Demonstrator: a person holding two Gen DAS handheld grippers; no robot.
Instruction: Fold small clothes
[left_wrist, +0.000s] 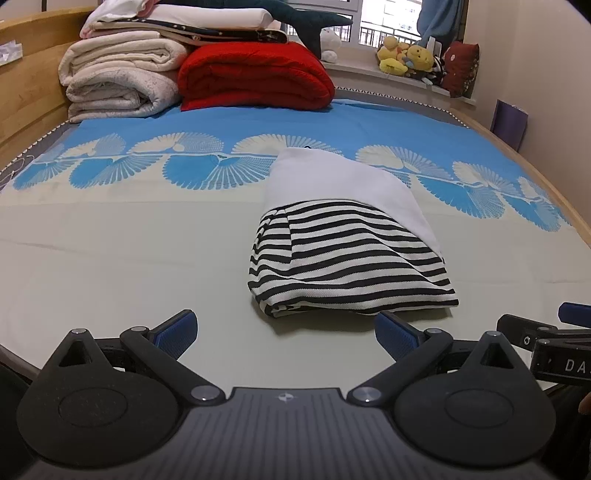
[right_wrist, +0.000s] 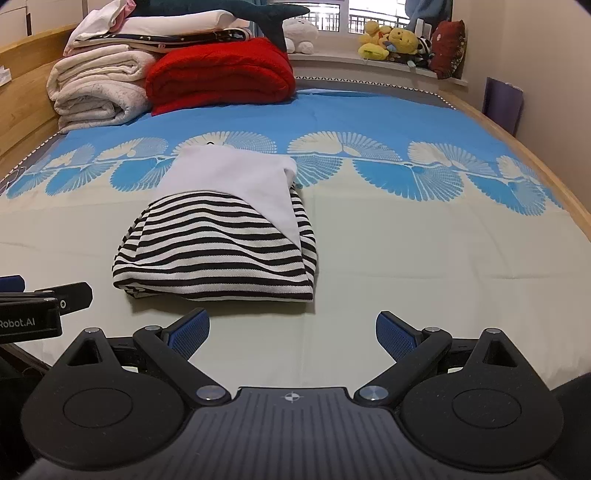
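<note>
In the left wrist view my left gripper (left_wrist: 286, 334) is spread wide with nothing between its blue pads; the folded striped garment (left_wrist: 347, 254) lies on the bed sheet (left_wrist: 110, 258), centre-right of frame, just beyond the right pad. In the right wrist view my right gripper (right_wrist: 291, 334) is likewise released and empty, the garment (right_wrist: 218, 243) lying centre-left.

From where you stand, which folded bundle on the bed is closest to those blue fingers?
The striped garment, black-and-white with a plain white upper part, lying alone just ahead of both open grippers. The red blanket and cream blankets are stacked far back by the headboard.
</note>
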